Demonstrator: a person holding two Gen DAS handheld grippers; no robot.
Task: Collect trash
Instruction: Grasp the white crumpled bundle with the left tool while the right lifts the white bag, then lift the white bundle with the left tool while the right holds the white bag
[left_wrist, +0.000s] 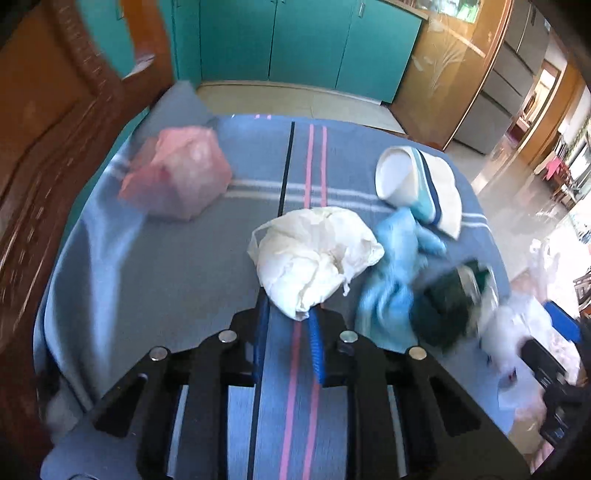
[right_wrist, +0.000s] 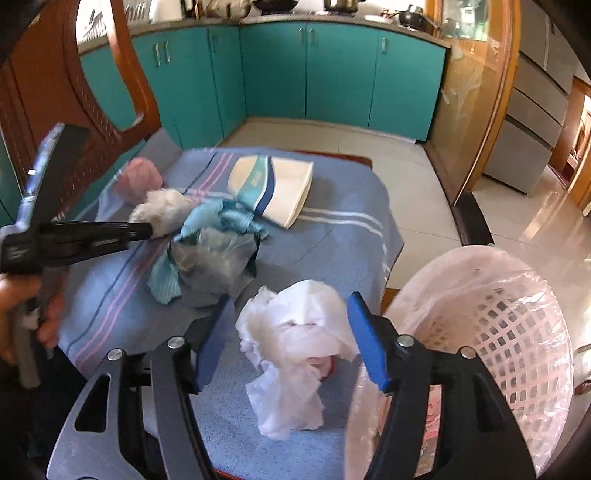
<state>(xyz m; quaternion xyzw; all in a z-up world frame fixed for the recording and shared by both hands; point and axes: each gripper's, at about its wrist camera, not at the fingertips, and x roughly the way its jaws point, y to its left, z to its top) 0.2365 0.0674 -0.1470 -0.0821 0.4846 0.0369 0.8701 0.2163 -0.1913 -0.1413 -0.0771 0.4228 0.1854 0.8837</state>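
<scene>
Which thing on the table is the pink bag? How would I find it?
Start at the table's blue striped cloth. Go to its far corner, beside the carved wooden chair. There sits the pink bag, a puffy see-through lump standing apart from the rest. It is the only pink piece; the crumpled bags nearer the grippers are white.

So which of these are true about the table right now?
1. The left gripper pinches a cream bag. True.
2. The right gripper is clamped on the white bag. False: its jaws stand open around it.
3. The pink basket is lined with plastic. True.
4. The pink bag lies in the basket. False: it sits on the cloth.
5. The cabinets are red. False: teal.
</scene>
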